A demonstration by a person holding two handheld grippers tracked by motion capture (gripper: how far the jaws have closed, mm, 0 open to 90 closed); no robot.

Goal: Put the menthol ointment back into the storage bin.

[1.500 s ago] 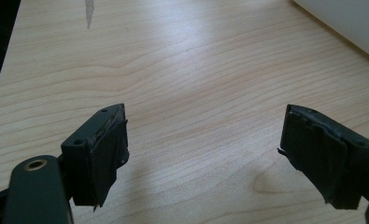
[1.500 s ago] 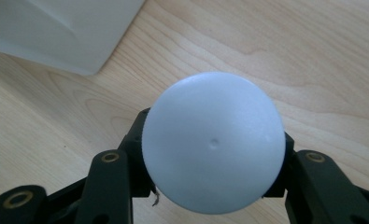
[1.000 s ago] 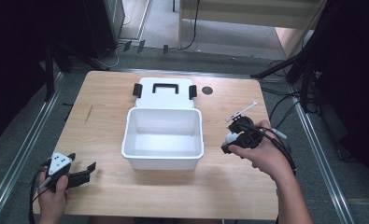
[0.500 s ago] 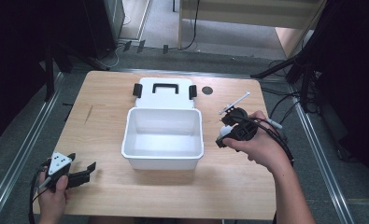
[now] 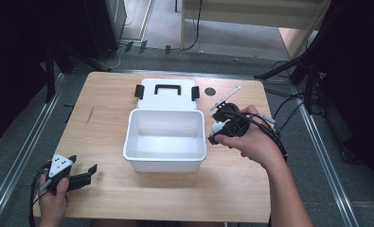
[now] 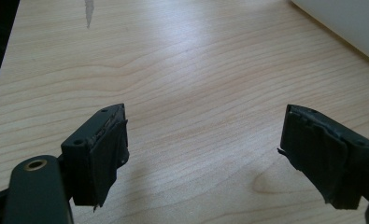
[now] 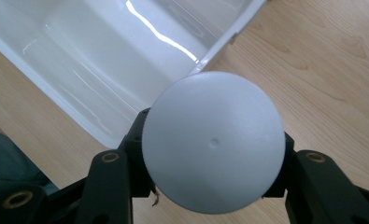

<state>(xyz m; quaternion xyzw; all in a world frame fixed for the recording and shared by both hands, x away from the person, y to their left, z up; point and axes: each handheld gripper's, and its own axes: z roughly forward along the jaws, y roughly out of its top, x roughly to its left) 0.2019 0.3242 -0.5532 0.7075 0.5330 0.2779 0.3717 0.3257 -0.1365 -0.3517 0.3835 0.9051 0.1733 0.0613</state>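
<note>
On the light wooden worktop point(image 5: 109, 118) sits the open white plastic rectangular bin point(image 5: 165, 139), its white lid with black handle point(image 5: 165, 90) lying just behind. My right tool point(image 5: 218, 131) clamps a smooth white ball point(image 7: 213, 141) beside the bin's right rim. My left tool point(image 6: 205, 149) rests released, jaws wide apart, near the front left corner.

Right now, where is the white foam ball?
The white foam ball is clamped between the right gripper's jaws, just beside the right wall of the open white plastic bin in the high view, not yet over it.
</note>
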